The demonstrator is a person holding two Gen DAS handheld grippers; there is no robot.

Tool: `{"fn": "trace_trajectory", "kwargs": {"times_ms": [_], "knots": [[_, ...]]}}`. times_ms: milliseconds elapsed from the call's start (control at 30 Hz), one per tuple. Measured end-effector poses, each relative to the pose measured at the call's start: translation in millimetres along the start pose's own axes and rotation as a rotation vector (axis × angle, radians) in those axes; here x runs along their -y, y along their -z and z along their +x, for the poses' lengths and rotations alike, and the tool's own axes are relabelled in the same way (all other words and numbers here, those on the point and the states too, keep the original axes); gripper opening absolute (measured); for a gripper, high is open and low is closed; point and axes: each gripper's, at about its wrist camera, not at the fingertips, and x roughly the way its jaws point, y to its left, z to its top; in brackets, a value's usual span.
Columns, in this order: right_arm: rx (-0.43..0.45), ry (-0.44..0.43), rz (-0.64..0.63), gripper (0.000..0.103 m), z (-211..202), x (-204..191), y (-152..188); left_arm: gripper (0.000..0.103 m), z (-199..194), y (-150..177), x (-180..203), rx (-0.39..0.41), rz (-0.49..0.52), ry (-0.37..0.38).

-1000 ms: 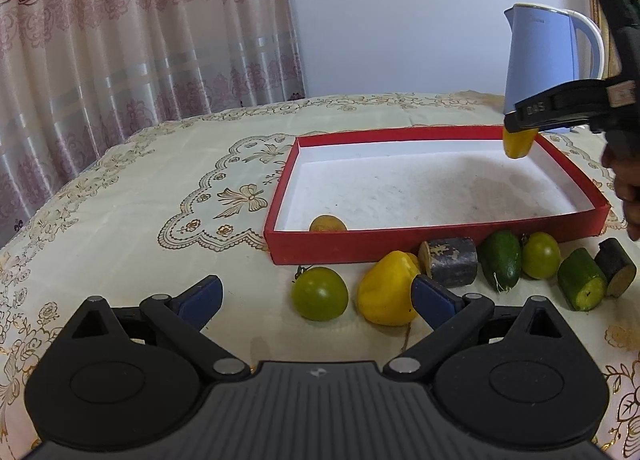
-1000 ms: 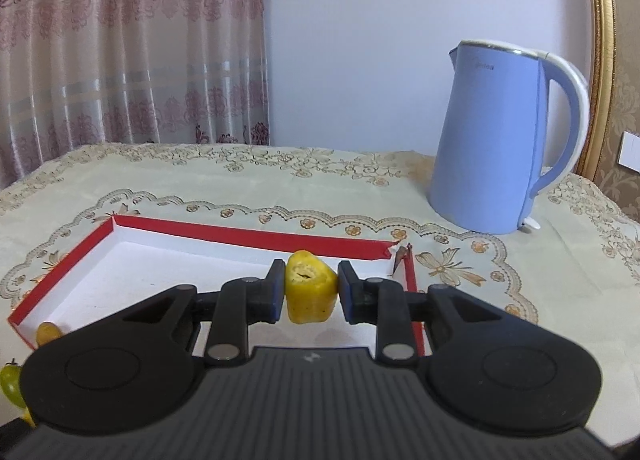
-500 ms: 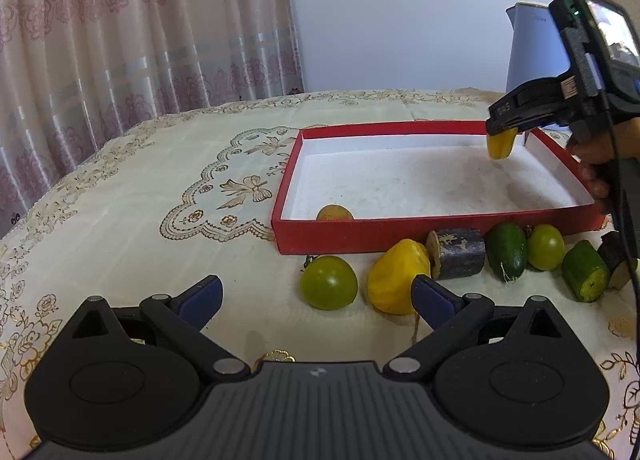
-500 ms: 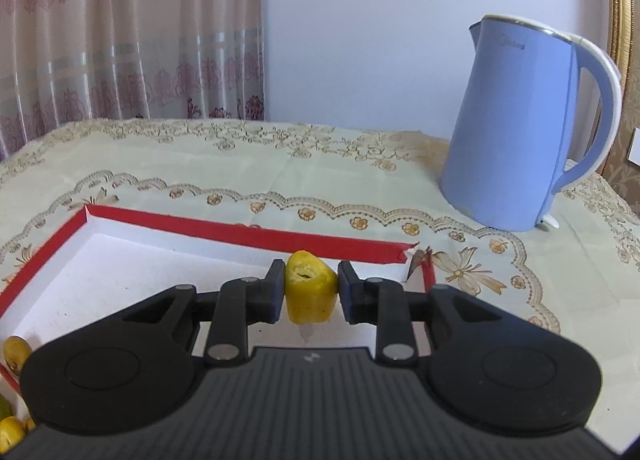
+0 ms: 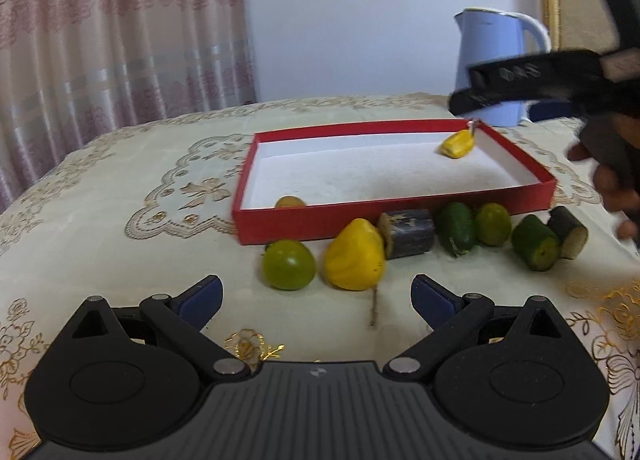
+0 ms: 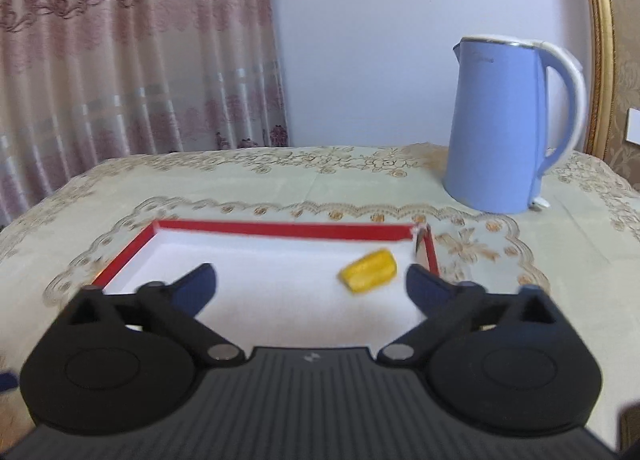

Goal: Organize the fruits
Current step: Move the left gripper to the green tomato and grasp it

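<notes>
Yellow piece in the tray, free of the right gripper.
The right gripper (image 6: 308, 284) was opening, jaws wide; the blurred yellow piece (image 6: 369, 271) apparently lay on the tray (image 6: 280, 229) floor between them, nearer the right pad.

Left hand-held gripper (image 5: 316, 296): matte black body, ribbed dark-grey centre panel with a small white logo, two round black discs at the sides, black linkage arms with silver pivot screws, dark blue finger pads (image 5: 202, 294). Right hand-held gripper (image 6: 310, 280): same build, black shell, ribbed panel, silver screws, blue pads (image 6: 198, 284). From the left wrist view its side shows pale embossed characters, blurred, and a tan label.
</notes>
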Motion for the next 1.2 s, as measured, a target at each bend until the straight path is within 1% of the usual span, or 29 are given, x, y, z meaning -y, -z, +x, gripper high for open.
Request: {"fn": "trace_trajectory", "kwargs": {"times_ms": [33, 133, 167, 200, 233, 267, 333, 400, 467, 500, 533, 567, 667, 733, 800, 867, 967, 1000, 1067, 1133, 1200], "knots": [[0.012, 0.031, -0.008, 0.103, -11.0, -2.1, 6.5, 0.101, -0.1, 0.2, 1.0, 0.006, 0.007, 0.004], [0.022, 0.206, 0.023, 0.103, -38.1, -6.9, 26.5, 0.101, -1.1, -0.5, 0.9, 0.027, 0.03, 0.011], [0.013, 0.24, 0.035, 0.103, -44.2, -6.5, 33.6, 0.101, -1.3, -1.2, -0.7, 0.032, 0.038, 0.016], [0.027, 0.233, 0.034, 0.103, -50.7, -3.9, 41.7, 0.101, -1.4, -2.3, -3.5, 0.036, 0.048, 0.022], [0.048, 0.203, 0.022, 0.103, -56.9, -1.5, 49.2, 0.101, -1.6, -3.0, -6.6, 0.038, 0.051, 0.022], [0.048, 0.177, 0.011, 0.103, -61.0, 0.5, 54.9, 0.101, -1.3, -4.5, -11.2, 0.038, 0.05, 0.014], [0.04, 0.155, 0.005, 0.103, -65.9, 4.3, 61.4, 0.101, 0.8, -8.2, -20.9, 0.037, 0.034, -0.015], [0.064, 0.142, 0.023, 0.103, -71.0, 6.8, 65.7, 0.101, 2.9, -11.7, -30.3, 0.038, 0.0, -0.044], [0.072, 0.112, 0.068, 0.102, -71.7, 12.5, 65.6, 0.101, 6.6, -15.9, -39.1, 0.029, -0.043, -0.052], [0.075, 0.085, 0.086, 0.101, -73.0, 15.7, 68.7, 0.1, 8.7, -17.3, -41.9, 0.022, -0.057, -0.057], [0.077, 0.056, 0.1, 0.096, -73.9, 17.8, 70.3, 0.1, 11.1, -18.8, -44.4, 0.017, -0.075, -0.06], [0.071, 0.041, 0.115, 0.095, -73.7, 18.3, 71.4, 0.1, 13.7, -20.5, -46.8, 0.01, -0.096, -0.062], [0.068, 0.03, 0.157, 0.095, -71.9, 19.5, 76.3, 0.1, 20.9, -25.0, -49.1, -0.005, -0.148, -0.051], [0.063, 0.027, 0.175, 0.095, -71.6, 20.0, 79.3, 0.1, 28.1, -28.0, -47.5, -0.028, -0.165, -0.056], [0.06, 0.015, 0.184, 0.095, -70.7, 21.2, 80.0, 0.093, 34.8, -30.8, -44.8, -0.059, -0.181, -0.061], [0.06, 0.016, 0.198, 0.095, -70.5, 23.2, 80.0, 0.089, 38.2, -32.3, -41.7, -0.071, -0.19, -0.054], [0.059, 0.0, 0.229, 0.095, -71.1, 27.6, 80.7, 0.087, 43.5, -32.9, -39.9, -0.078, -0.201, -0.099], [0.057, -0.007, 0.23, 0.095, -71.3, 28.0, 81.1, 0.081, 45.7, -32.8, -40.6, -0.088, -0.211, -0.104], [0.064, 0.002, 0.221, 0.095, -71.7, 27.3, 82.0, 0.074, 51.3, -32.2, -42.5, -0.121, -0.236, -0.099], [0.072, 0.011, 0.207, 0.096, -73.2, 25.7, 82.9, 0.072, 54.7, -32.5, -42.9, -0.139, -0.26, -0.075], [0.077, 0.014, 0.202, 0.098, -74.2, 23.9, 83.3, 0.066, 55.8, -32.8, -39.5, -0.149, -0.266, -0.067]]}}
